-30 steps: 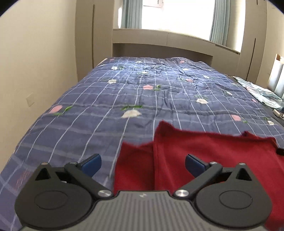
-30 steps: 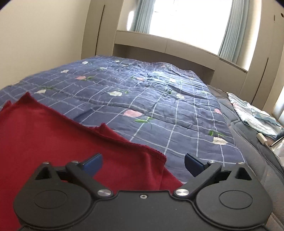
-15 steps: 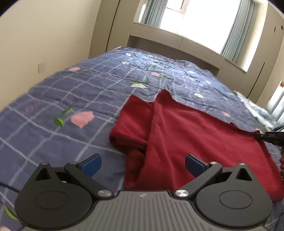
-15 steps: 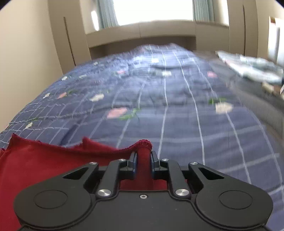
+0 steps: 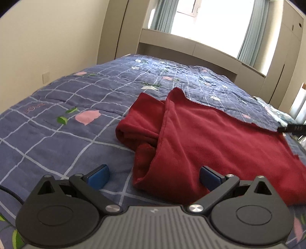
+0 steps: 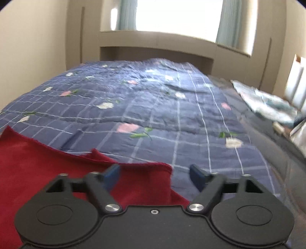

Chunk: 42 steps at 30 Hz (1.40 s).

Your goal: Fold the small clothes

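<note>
Left wrist view: red garment (image 5: 206,138) lies on the blue checked quilt (image 5: 80,95), filling centre and right of frame; its left part is bunched into a rolled fold, a seam running from upper centre down to lower centre. Left gripper (image 5: 154,175) low in frame, jaws wide apart, nothing clamped; the blue pad (image 5: 99,175) on the left sits over bare quilt, the right pad over the near edge of the garment, whether touching the cloth cannot be told. A black tip of the other tool shows at the right edge by the garment's far corner. Right wrist view, somewhat blurred: right gripper (image 6: 154,177) jaws opening, pads apart and not pressing on anything; a corner of the red garment (image 6: 38,168) lies between and below them, the rest spreading to lower left. Light patterned cloth (image 6: 267,103) lies at the right edge; window with curtains (image 5: 160,17) at the top of frame
</note>
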Each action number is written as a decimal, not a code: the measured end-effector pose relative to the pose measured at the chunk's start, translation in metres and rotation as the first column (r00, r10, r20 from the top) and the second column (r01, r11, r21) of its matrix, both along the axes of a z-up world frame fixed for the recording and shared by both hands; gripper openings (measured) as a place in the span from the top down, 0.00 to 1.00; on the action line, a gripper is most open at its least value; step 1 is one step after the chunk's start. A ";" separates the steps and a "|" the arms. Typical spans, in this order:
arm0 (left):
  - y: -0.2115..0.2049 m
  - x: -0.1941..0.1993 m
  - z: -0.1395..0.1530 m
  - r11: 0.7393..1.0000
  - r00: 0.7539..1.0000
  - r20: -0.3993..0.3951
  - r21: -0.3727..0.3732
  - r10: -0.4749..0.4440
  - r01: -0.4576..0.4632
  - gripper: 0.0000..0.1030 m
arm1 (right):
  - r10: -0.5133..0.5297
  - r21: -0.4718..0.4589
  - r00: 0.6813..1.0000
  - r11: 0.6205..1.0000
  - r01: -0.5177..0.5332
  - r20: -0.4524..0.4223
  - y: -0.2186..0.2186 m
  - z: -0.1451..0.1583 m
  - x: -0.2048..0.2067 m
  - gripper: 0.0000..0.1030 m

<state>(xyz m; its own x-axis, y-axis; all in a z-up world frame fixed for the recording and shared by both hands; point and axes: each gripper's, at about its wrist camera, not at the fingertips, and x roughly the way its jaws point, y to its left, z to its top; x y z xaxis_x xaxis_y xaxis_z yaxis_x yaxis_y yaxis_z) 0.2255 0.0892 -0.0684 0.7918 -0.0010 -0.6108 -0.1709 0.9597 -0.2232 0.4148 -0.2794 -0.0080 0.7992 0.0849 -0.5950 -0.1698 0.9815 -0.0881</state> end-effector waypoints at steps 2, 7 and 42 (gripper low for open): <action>-0.003 -0.001 -0.001 1.000 1.000 0.006 0.018 0.001 -0.001 0.00 | 0.050 -0.030 0.999 0.998 -0.050 0.020 0.018 0.008 -0.009 0.04; -0.007 -0.004 -0.005 0.999 1.000 0.028 0.045 0.001 -0.002 0.00 | 0.163 -0.073 0.986 0.984 -0.160 0.036 0.071 0.011 -0.024 0.01; -0.007 -0.011 -0.008 0.998 0.998 0.059 0.063 -0.003 -0.001 0.00 | 0.182 -0.156 0.973 0.975 -0.160 0.141 0.123 -0.032 -0.162 0.01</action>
